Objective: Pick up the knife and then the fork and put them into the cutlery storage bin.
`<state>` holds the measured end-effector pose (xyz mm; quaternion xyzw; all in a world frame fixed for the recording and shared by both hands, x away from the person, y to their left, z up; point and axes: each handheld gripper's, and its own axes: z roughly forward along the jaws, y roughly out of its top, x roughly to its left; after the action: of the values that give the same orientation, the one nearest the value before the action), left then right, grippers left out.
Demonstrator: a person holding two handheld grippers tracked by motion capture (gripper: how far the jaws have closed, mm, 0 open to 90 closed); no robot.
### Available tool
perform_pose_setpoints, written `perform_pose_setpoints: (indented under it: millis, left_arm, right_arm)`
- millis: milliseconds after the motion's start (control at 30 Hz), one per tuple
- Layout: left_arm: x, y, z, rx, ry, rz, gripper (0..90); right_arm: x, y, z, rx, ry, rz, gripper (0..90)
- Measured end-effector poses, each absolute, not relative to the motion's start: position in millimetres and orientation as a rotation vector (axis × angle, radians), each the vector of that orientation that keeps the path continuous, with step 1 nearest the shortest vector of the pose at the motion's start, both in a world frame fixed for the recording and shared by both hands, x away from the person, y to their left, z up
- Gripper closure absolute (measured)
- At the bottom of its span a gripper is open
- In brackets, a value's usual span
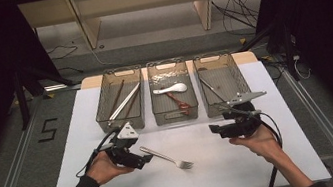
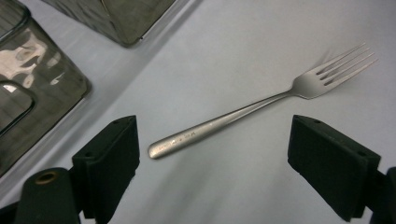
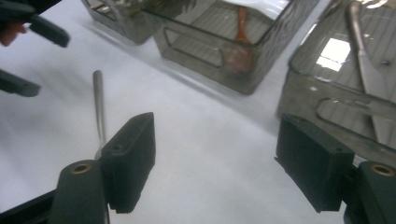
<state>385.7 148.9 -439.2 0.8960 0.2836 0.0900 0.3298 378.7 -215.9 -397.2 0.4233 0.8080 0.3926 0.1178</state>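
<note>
In the high view, the fork [image 1: 166, 157] lay flat on the white surface [image 1: 226, 165], its tines pointing to about 4 o'clock. The left hand-held gripper [image 1: 141, 161] stood just beside the handle end, at 9 o'clock from the fork. The right hand-held gripper [image 1: 215, 130] hovered well apart from the fork, at 2 o'clock from it. Three grey baskets [image 1: 176, 113] stood in a row at 12 o'clock.

In the left gripper view, the jaws of the left hand-held gripper [image 2: 212, 154] were wide apart and held nothing. The fork [image 2: 261, 101] lay between and beyond them, tines towards 2 o'clock, not touching either jaw.

In the right gripper view, the right hand-held gripper [image 3: 215, 163] was also wide open and empty. The fork handle [image 3: 98, 105] rose behind the jaw at 9 o'clock, and a basket [image 3: 336, 100] stood at 2 o'clock.
</note>
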Motion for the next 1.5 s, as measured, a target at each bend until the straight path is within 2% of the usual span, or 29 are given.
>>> perform_pose_setpoints:
  millis: [967,1200,1500]
  left_arm:
    - [405.3,119.8,-455.3,2.549,0.636,0.205,19.3]
    - [408.8,116.8,-460.6,2.608,0.586,0.221,25.2]
    - [412.4,113.5,-466.4,2.635,0.529,0.165,35.1]
  right_arm:
    - [340.1,-206.0,-403.7,1.167,2.411,1.198,28.2]
    - [339.9,-206.3,-405.4,1.16,2.42,1.193,28.7]
    - [341.7,-205.3,-407.2,1.158,2.43,1.189,29.1]
